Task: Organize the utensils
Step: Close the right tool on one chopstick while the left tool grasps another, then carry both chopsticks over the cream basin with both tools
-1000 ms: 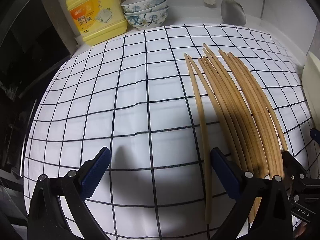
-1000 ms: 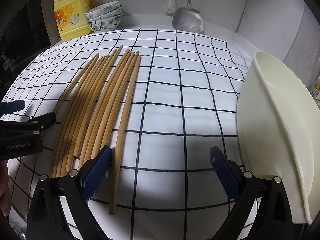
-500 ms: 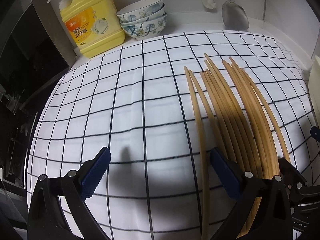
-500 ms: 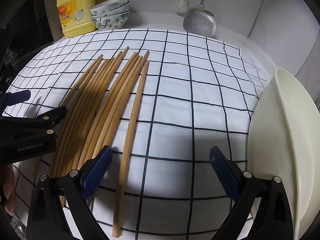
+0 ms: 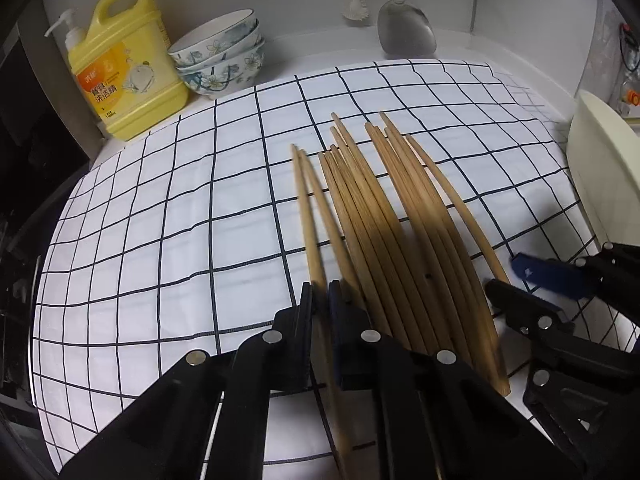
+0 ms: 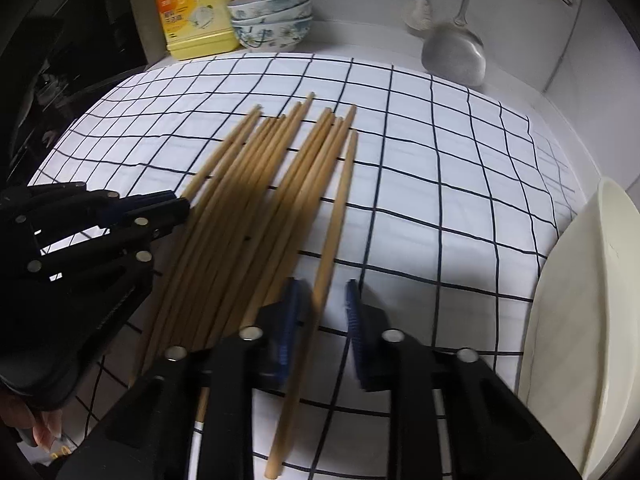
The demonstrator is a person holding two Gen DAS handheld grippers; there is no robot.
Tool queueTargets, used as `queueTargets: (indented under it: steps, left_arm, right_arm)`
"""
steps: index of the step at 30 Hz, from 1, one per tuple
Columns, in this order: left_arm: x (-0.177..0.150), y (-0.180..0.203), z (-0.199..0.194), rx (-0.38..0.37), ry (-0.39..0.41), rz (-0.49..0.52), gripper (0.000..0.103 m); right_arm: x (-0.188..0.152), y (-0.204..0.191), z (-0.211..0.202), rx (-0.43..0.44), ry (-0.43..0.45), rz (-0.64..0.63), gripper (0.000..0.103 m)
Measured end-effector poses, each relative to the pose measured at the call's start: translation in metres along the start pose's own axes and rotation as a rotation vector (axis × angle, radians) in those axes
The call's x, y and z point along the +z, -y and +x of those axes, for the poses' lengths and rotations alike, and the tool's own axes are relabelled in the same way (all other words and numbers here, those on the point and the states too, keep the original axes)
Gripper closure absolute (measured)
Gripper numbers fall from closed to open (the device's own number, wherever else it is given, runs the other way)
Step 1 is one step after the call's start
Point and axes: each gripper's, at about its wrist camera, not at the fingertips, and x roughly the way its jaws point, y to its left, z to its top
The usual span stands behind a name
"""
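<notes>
Several wooden chopsticks (image 5: 392, 232) lie side by side on a white checked cloth (image 5: 180, 240); they also show in the right wrist view (image 6: 256, 208). My left gripper (image 5: 320, 292) is shut on the leftmost chopstick (image 5: 308, 220). My right gripper (image 6: 322, 300) is partly closed around the rightmost chopstick (image 6: 336, 216), with a gap still showing on its right side. The right gripper also shows at the right of the left wrist view (image 5: 508, 276), and the left gripper at the left of the right wrist view (image 6: 176, 208).
A yellow detergent bottle (image 5: 128, 72) and stacked patterned bowls (image 5: 224, 56) stand at the back left. A metal spatula (image 5: 406, 28) and a brush (image 5: 354, 0) hang on the back wall. A cream container (image 6: 584, 320) stands at the right edge.
Both grippers moved forward over the chopstick ends and closed: the left from wide open onto the leftmost chopstick, the right from wide open to nearly shut around the rightmost one.
</notes>
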Motion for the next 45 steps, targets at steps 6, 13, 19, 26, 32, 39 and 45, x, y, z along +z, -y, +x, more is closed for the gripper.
queueTargets:
  steps: [6, 13, 19, 26, 32, 39, 45]
  left_arm:
    - [-0.008, -0.009, -0.004, -0.049, 0.022, -0.032, 0.096]
    - [-0.015, -0.027, -0.010, -0.099, 0.032, -0.090, 0.096]
    - [-0.013, -0.040, -0.024, -0.158, 0.049, -0.133, 0.096]
    - [-0.004, -0.039, -0.049, -0.203, 0.094, -0.141, 0.096]
    - [0.012, -0.021, -0.079, -0.241, 0.156, -0.116, 0.096]
    - [0.042, 0.030, -0.115, -0.322, 0.226, -0.044, 0.096]
    - [0.071, 0.099, -0.130, -0.421, 0.240, 0.040, 0.096]
  right_arm:
    - [-0.004, 0.000, -0.002, -0.010, 0.037, 0.040, 0.097]
    - [-0.013, 0.010, -0.017, 0.015, 0.090, 0.095, 0.097]
    - [-0.012, 0.012, -0.030, 0.035, 0.129, 0.121, 0.097]
    - [-0.011, 0.018, -0.054, 0.062, 0.198, 0.162, 0.097]
    - [-0.014, 0.037, -0.088, 0.064, 0.279, 0.208, 0.097]
    - [-0.036, 0.097, -0.141, -0.007, 0.386, 0.329, 0.097]
    - [-0.070, 0.160, -0.164, -0.087, 0.427, 0.481, 0.097]
